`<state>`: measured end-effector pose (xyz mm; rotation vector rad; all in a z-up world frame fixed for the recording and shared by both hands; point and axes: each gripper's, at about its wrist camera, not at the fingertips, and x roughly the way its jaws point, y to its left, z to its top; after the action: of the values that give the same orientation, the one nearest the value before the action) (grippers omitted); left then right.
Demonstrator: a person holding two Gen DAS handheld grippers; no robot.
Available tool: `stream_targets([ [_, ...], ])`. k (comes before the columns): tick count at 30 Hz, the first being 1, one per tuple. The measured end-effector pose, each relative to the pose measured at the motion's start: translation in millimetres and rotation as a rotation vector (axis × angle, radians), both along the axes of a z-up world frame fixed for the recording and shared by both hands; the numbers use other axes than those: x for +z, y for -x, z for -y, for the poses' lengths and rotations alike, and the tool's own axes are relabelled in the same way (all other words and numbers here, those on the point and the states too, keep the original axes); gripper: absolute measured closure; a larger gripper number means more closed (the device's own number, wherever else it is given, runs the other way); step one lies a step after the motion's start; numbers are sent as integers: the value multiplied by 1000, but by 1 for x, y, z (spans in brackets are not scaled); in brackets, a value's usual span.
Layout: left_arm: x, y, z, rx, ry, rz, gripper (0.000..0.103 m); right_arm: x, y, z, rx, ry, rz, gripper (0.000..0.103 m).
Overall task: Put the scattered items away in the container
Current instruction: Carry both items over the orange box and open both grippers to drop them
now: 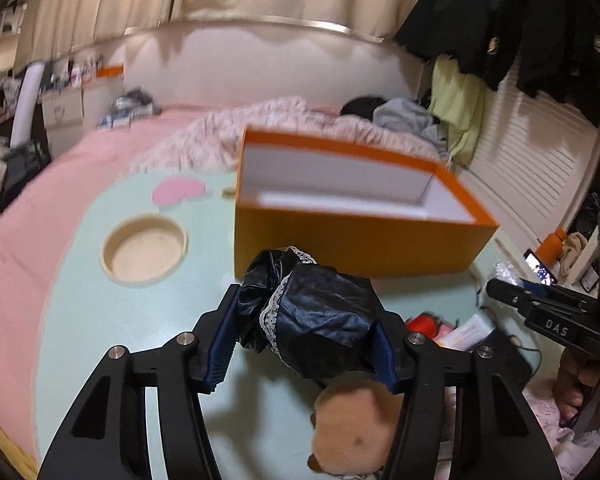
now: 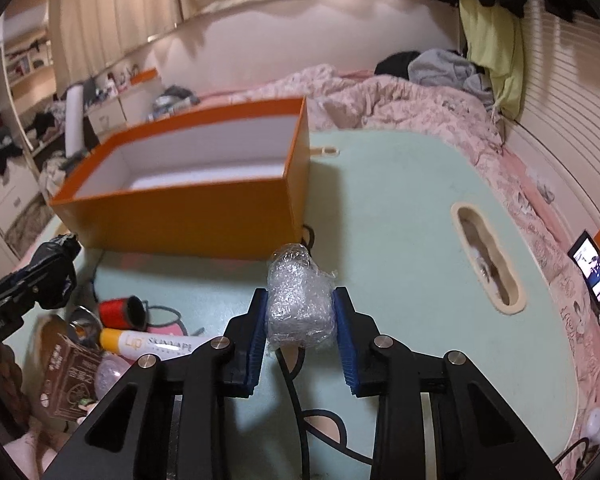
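Observation:
My left gripper [image 1: 306,322] is shut on a black satin cloth with white lace trim [image 1: 312,316], held above the mint-green table just in front of the open orange box [image 1: 360,236]. My right gripper [image 2: 302,312] is shut on a bubble-wrap bundle [image 2: 298,304], held in front of the box's right corner [image 2: 180,216]. The box has a white inside, with no items visible in it. The left gripper with its cloth shows at the left edge of the right wrist view [image 2: 44,276]. The right gripper's body shows at the right of the left wrist view [image 1: 556,312].
Scattered on the table's near side: a red spool [image 2: 120,312], a white tube [image 2: 152,344], a brown carton [image 2: 66,376], a spoon [image 2: 82,322] and a tan plush toy [image 1: 356,424]. The table [image 2: 400,208] has a round recess [image 1: 144,248] and an oval handle slot [image 2: 488,258]. A phone [image 2: 594,272] stands right.

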<state>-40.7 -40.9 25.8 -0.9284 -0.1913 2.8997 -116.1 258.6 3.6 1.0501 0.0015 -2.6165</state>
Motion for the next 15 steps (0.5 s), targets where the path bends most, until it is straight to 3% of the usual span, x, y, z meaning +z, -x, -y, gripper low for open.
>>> stream_targets([
  [7,53,-7,-6,-70,27,-157,45,30,-10,-2,57,76,-136,72],
  [11,79,17,-14,-112,51,-207,45,58,-3,11,94,74,-236,72],
  [15,88,54,-21,-135,51,-216,45,75,21,30,121,64,-271,72],
])
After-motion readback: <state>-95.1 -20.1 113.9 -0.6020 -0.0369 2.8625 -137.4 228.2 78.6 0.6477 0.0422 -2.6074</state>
